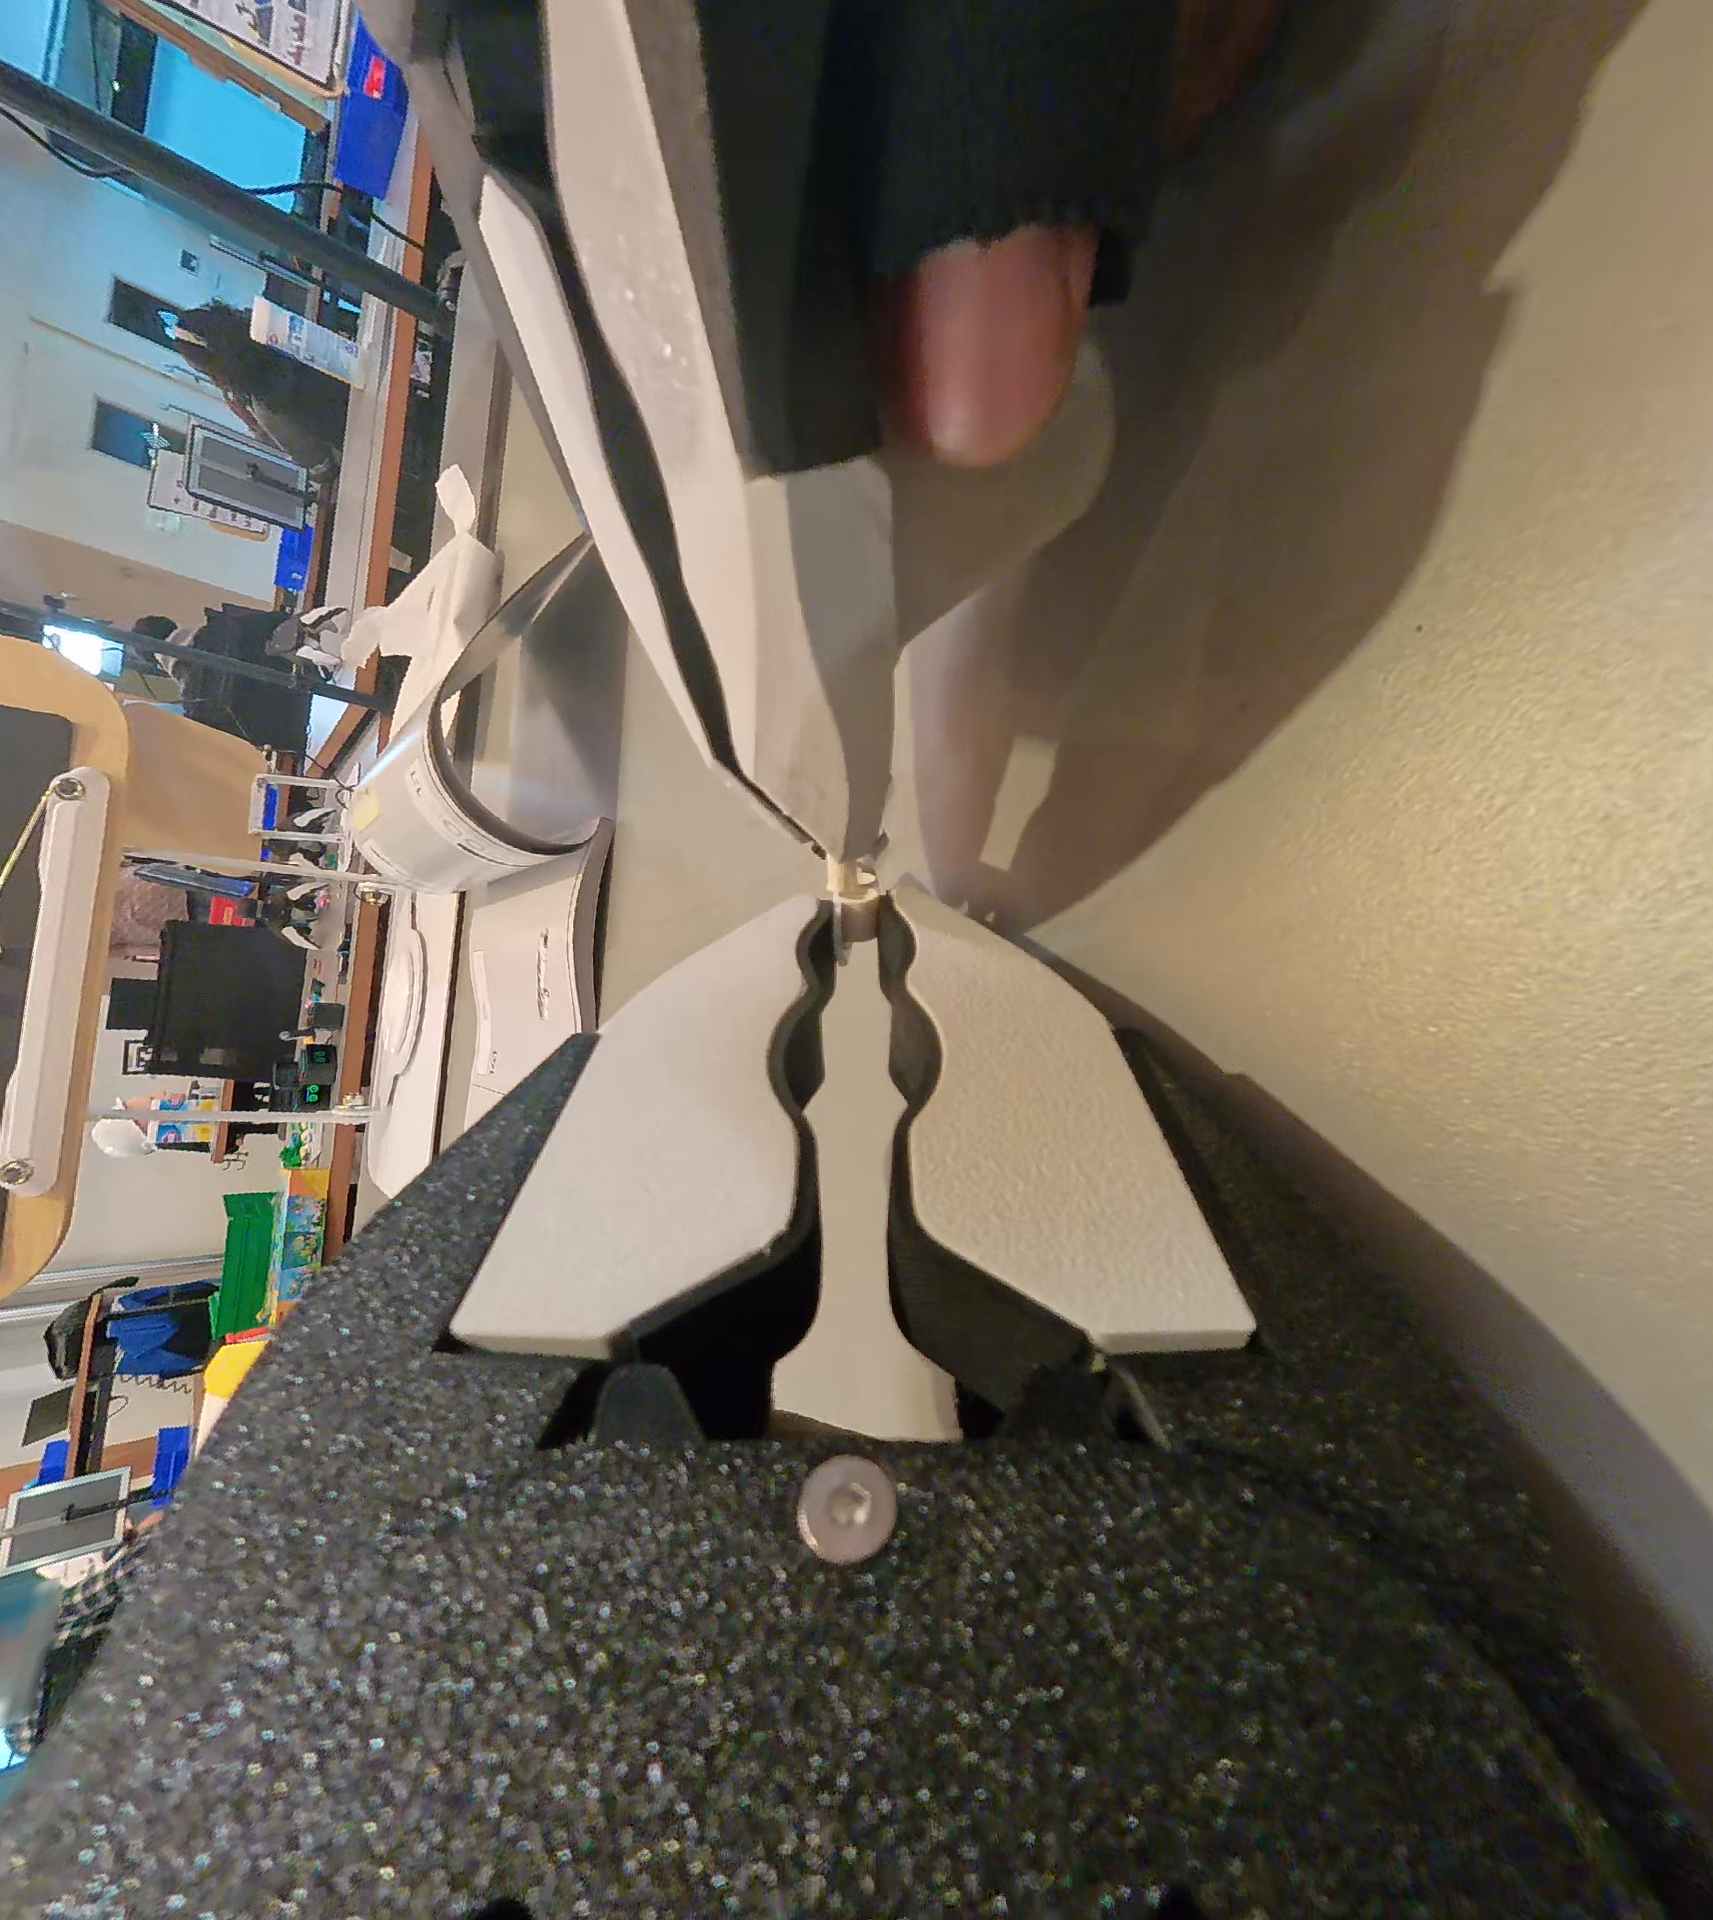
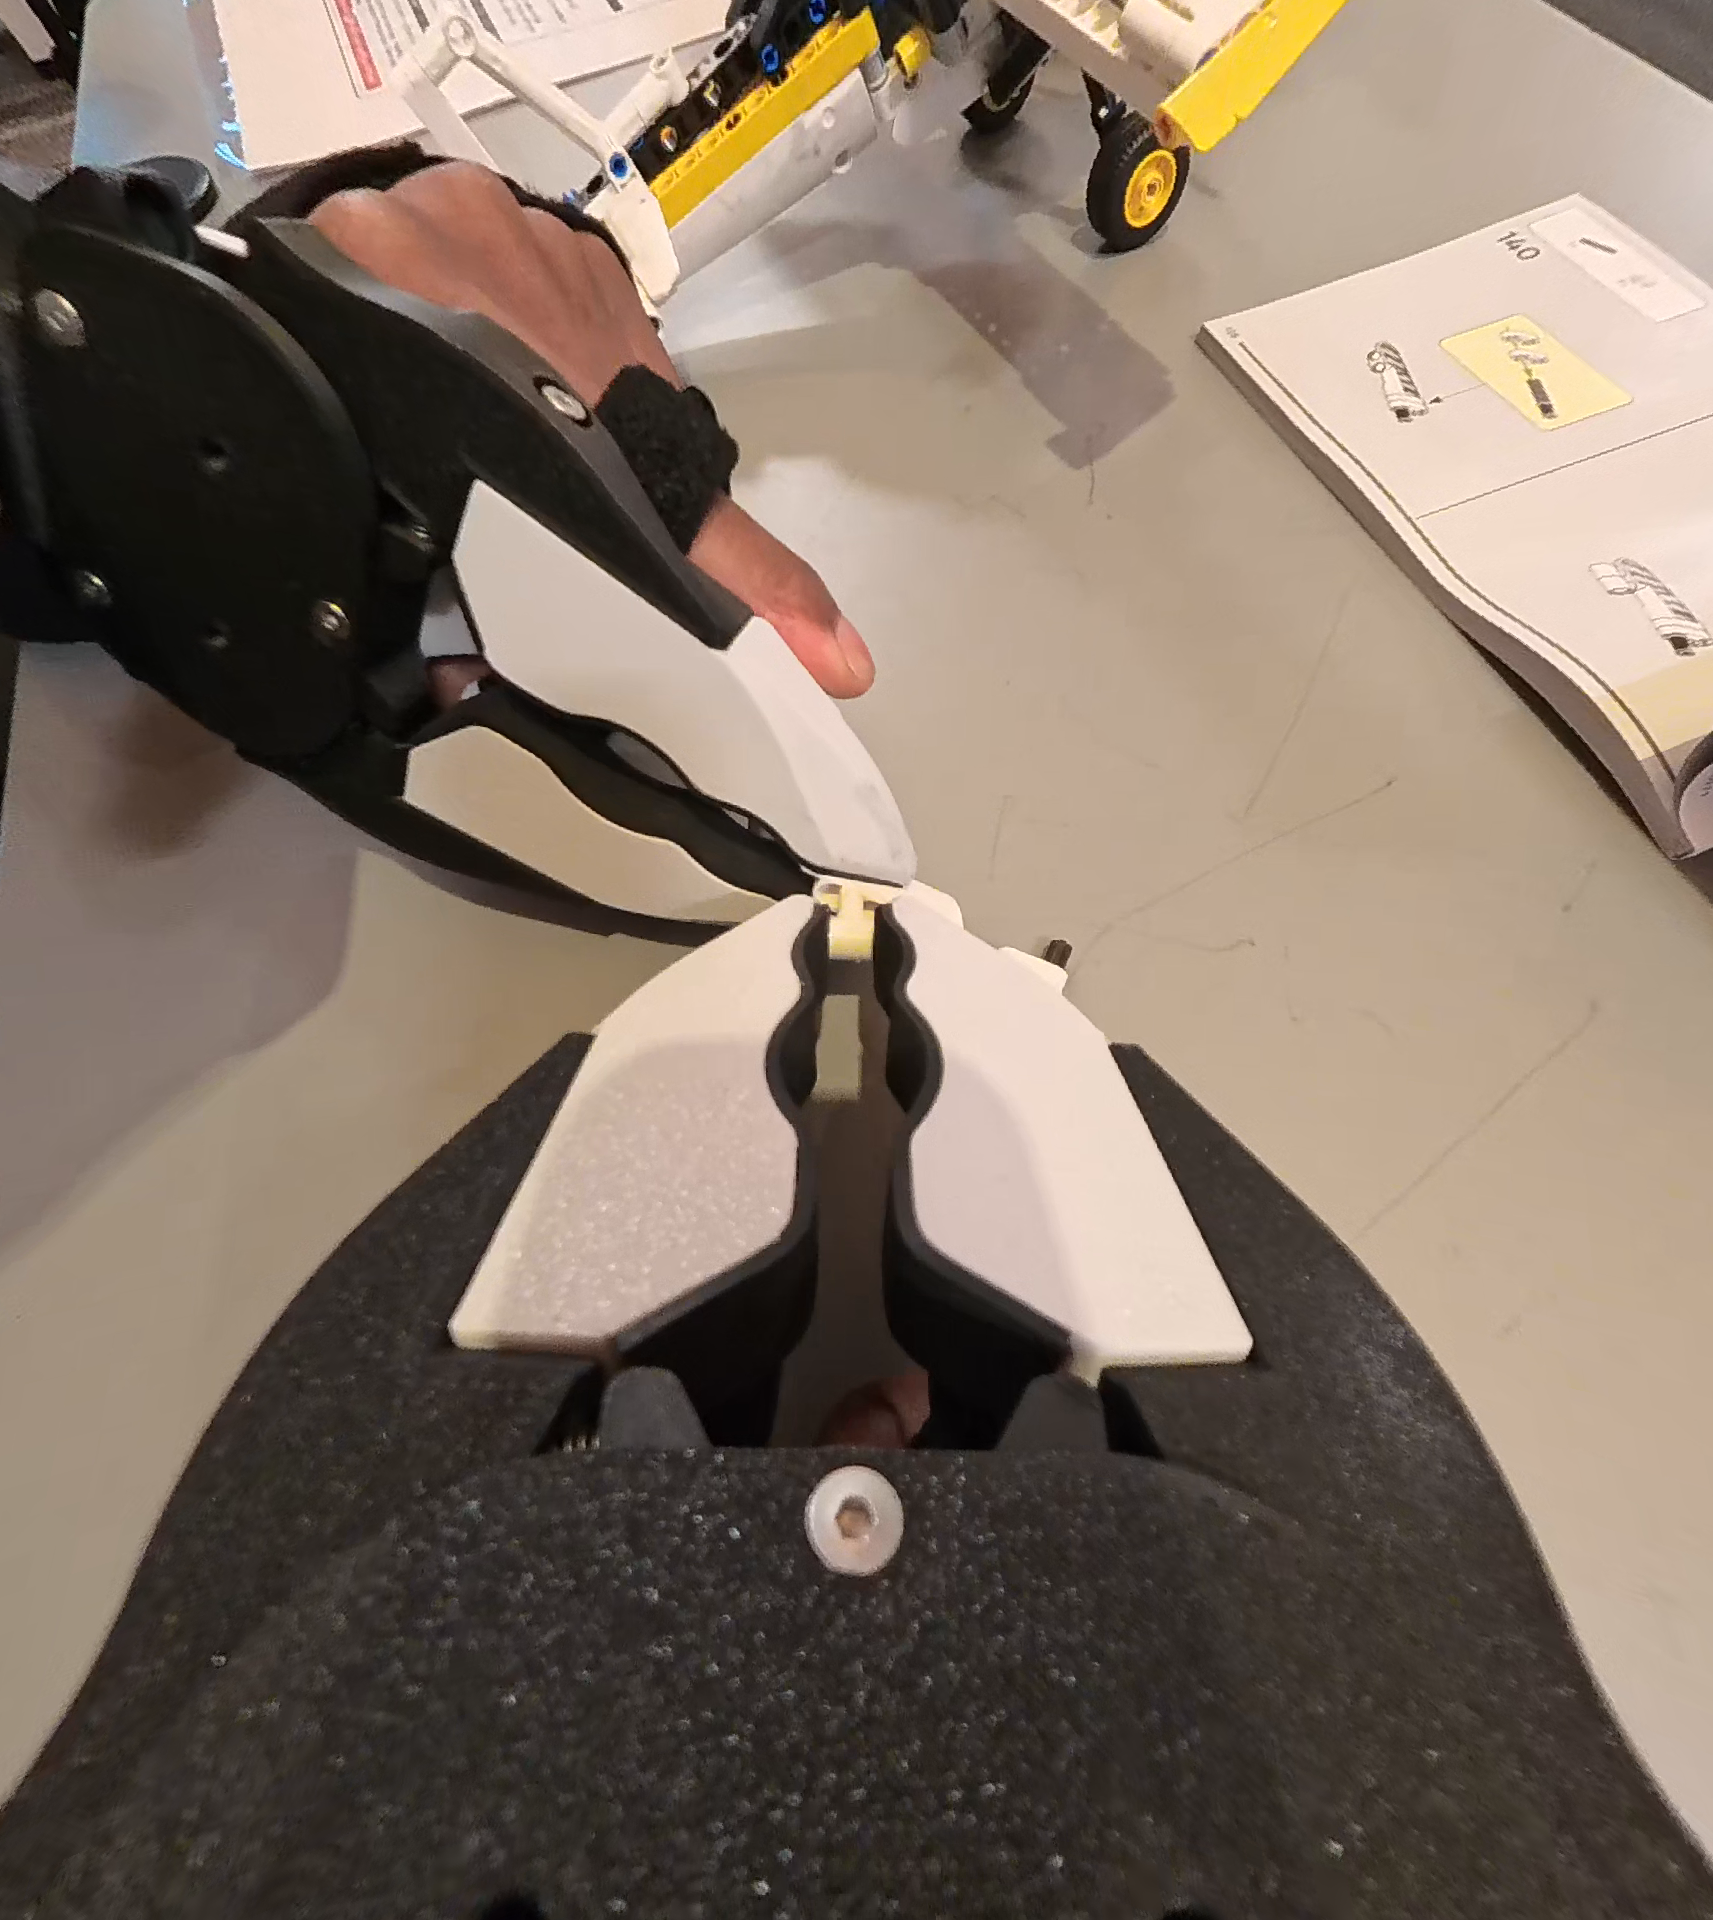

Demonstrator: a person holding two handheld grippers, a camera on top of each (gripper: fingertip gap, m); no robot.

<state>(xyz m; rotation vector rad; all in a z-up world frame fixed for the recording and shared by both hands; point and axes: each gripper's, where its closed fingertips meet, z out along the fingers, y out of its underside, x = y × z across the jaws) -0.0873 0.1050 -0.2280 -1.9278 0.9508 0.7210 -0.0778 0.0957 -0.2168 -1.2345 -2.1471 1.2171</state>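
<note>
Right wrist | both claws pinch white piece (image 2: 850, 916) | open grey table (image 2: 1195, 790) around

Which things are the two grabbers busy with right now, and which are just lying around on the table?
In use:
- right gripper, pinching a small white toy-brick piece
- left gripper, its tips meeting that same piece

Lying about:
- yellow and white brick vehicle
- open instruction booklet
- roll of tape
- printed sheet
- grey table
</note>
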